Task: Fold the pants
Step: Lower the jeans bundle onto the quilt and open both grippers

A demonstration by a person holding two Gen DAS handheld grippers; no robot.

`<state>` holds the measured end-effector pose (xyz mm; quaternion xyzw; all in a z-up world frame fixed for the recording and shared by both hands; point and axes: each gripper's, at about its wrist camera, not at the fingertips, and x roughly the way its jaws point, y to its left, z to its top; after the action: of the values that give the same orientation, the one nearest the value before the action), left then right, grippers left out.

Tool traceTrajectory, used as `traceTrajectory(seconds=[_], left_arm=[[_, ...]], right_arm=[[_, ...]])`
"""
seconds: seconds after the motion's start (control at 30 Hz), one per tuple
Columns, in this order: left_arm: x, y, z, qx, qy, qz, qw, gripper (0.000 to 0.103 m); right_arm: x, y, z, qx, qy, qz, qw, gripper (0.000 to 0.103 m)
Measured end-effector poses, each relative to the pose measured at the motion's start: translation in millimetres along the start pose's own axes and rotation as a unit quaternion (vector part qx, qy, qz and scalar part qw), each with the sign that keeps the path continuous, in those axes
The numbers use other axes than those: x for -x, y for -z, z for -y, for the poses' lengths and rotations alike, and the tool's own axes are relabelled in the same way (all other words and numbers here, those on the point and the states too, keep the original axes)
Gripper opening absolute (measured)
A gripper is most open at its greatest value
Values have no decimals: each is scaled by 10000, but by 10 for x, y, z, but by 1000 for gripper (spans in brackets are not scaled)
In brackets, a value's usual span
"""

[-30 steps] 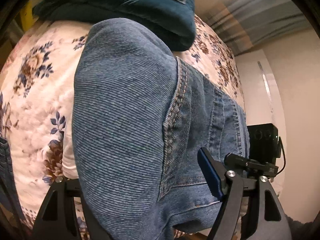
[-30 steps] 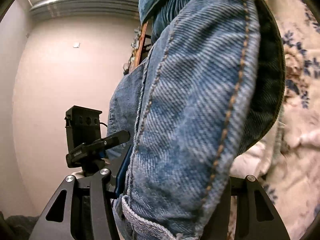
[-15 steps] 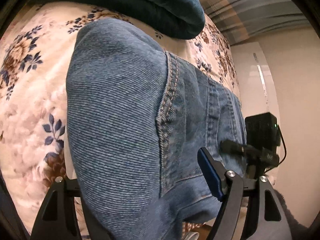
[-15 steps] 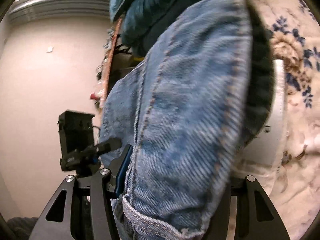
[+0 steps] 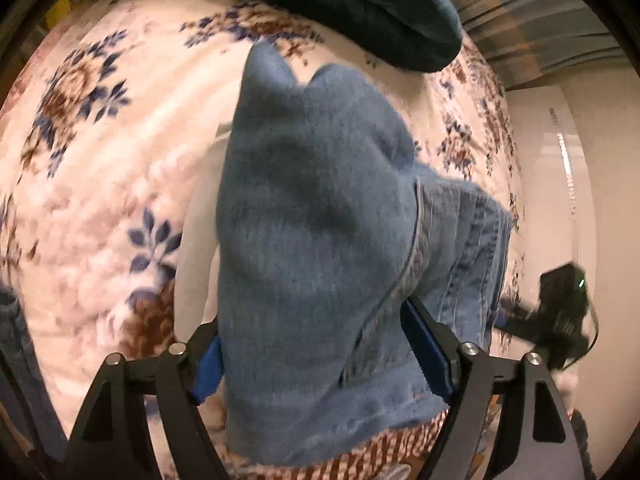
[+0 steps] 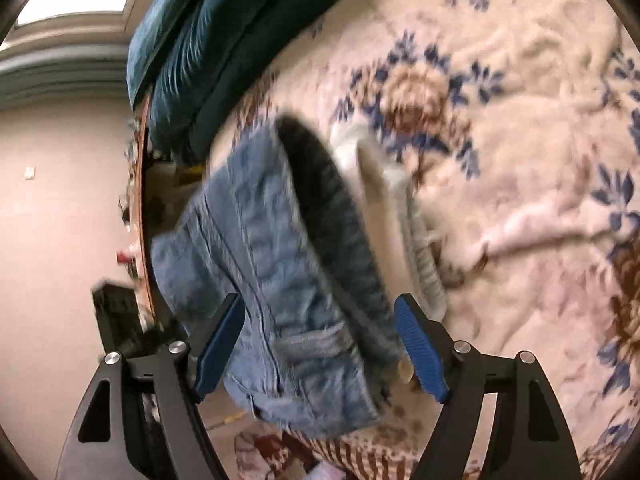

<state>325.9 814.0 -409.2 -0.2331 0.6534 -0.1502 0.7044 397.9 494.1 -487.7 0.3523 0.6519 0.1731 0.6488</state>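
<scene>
The blue denim pants (image 5: 320, 240) lie folded on a floral blanket (image 5: 100, 160), blurred by motion. My left gripper (image 5: 320, 352) is open, its blue pads (image 5: 426, 350) spread either side of the pants' near edge. In the right wrist view the pants (image 6: 280, 272) lie bunched with the dark inside of the waistband showing. My right gripper (image 6: 320, 348) is open, its blue pads (image 6: 418, 350) apart around the near end of the denim. The other gripper shows as a dark blur at each view's edge (image 5: 560, 312).
A dark teal cushion (image 5: 360, 4) lies at the blanket's far end, also in the right wrist view (image 6: 224, 40). A white folded garment (image 6: 384, 208) lies under the pants. Striped cloth (image 5: 392, 452) shows at the near edge. Pale walls (image 6: 60, 200) stand beyond the bed.
Both grippers have opened and let go of the denim. The pants have dropped onto the blanket and look smaller and farther off. The view has swung toward the bed.
</scene>
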Motion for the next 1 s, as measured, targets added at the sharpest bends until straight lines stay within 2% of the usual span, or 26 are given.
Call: traceTrajectory(seconds=[0.03, 0.07, 0.1, 0.17, 0.23, 0.33, 0.43, 0.5, 0.6, 0.63, 0.67, 0.73, 0.8, 0.93, 1.0], left_arm=[[-12, -58, 27, -1, 35, 107, 9999, 73], [-31, -104, 52, 7, 7, 124, 9999, 71], [-44, -159, 73, -33, -26, 151, 9999, 67], [-57, -287, 123, -184, -164, 207, 9995, 65], [-113, -405, 104, -225, -182, 197, 9994, 65], [-198, -530, 106, -378, -304, 144, 9987, 65], [-223, -563, 54, -286, -365, 41, 9989, 68], [-200, -537, 67, -243, -474, -20, 9986, 68], [-126, -412, 131, -165, -716, -46, 9973, 72], [-94, -330, 187, -220, -937, -35, 9954, 73], [-80, -265, 226, -312, -1132, -37, 9931, 75], [-14, -98, 357, -554, -1633, -3, 9850, 88], [70, 60, 475, -733, -1869, 50, 9796, 93], [420, 470, 789, -947, -2109, 281, 9725, 93], [635, 693, 987, -1131, -2204, 445, 9678, 93]], right_arm=[[-80, -11, 151, 86, 78, -95, 9999, 79], [-120, 51, 179, 158, 196, -125, 9996, 72], [-32, 237, 274, 210, 236, -68, 9995, 71], [-24, 291, 289, 118, 43, 61, 9999, 58], [77, 339, 281, 76, -22, 230, 9997, 51], [85, 308, 303, 78, 22, 374, 9993, 50], [82, 288, 218, 47, 185, 338, 9992, 50], [96, 294, 97, 106, 427, 314, 9985, 53], [134, 309, -101, 242, 994, 242, 9945, 67], [165, 338, -184, 348, 1315, 280, 9903, 82], [210, 388, -249, 440, 1487, 344, 9873, 92], [306, 491, -421, 688, 1952, 548, 9768, 92], [427, 657, -592, 923, 2483, 792, 9610, 94], [681, 1082, -907, 1223, 3175, 1209, 9326, 95], [857, 1319, -1044, 1296, 3267, 1346, 9265, 95]])
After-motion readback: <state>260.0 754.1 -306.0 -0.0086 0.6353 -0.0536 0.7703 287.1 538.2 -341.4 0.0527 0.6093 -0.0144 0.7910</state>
